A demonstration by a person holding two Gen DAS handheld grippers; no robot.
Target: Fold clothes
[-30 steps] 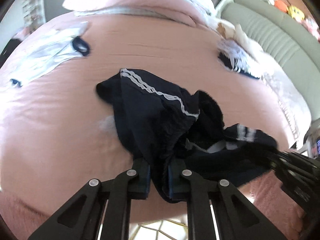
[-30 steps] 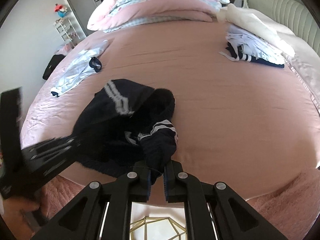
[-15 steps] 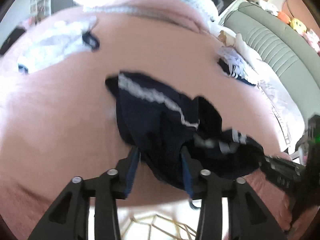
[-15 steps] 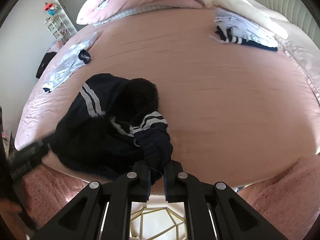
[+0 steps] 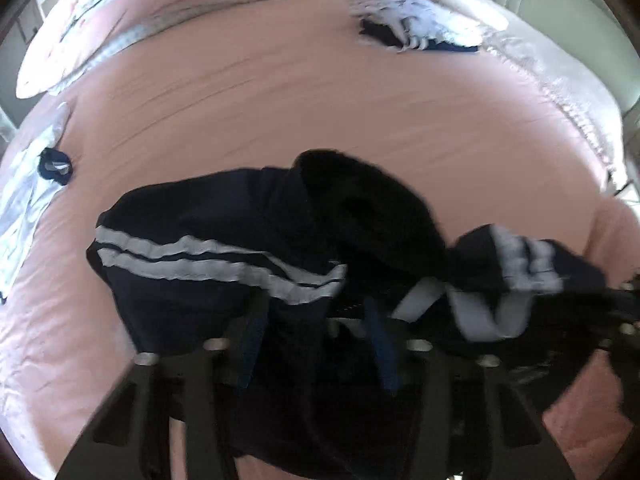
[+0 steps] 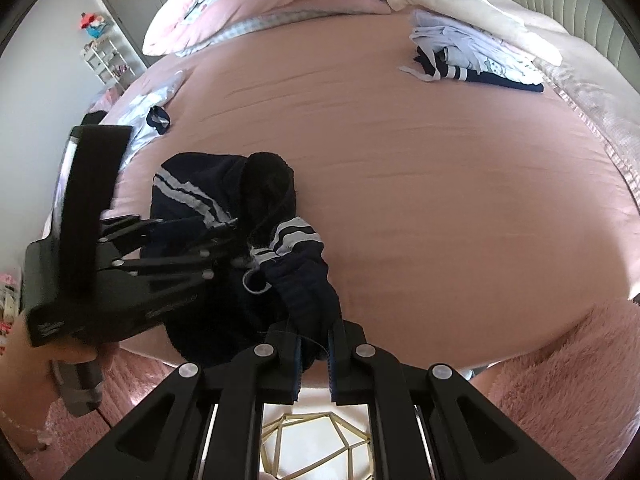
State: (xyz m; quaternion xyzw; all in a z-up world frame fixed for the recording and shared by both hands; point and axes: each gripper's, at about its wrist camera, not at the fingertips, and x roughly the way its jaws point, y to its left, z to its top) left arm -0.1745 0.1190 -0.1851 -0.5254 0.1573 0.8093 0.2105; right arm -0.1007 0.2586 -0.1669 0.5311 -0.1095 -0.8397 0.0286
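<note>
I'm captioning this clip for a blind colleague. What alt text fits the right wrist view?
The right gripper pinches a navy, white-striped garment bunched at the near edge of a pink bed. The left gripper, held in a hand, reaches into it; more clothes lie far right.

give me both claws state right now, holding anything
left claw: closing, dark navy garment between its fingers.
right claw: shut on a fold of the same garment.

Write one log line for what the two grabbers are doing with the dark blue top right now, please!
left gripper: closing, cloth between jaws | right gripper: shut on navy top | place: pink bed | fold: not yet done
</note>
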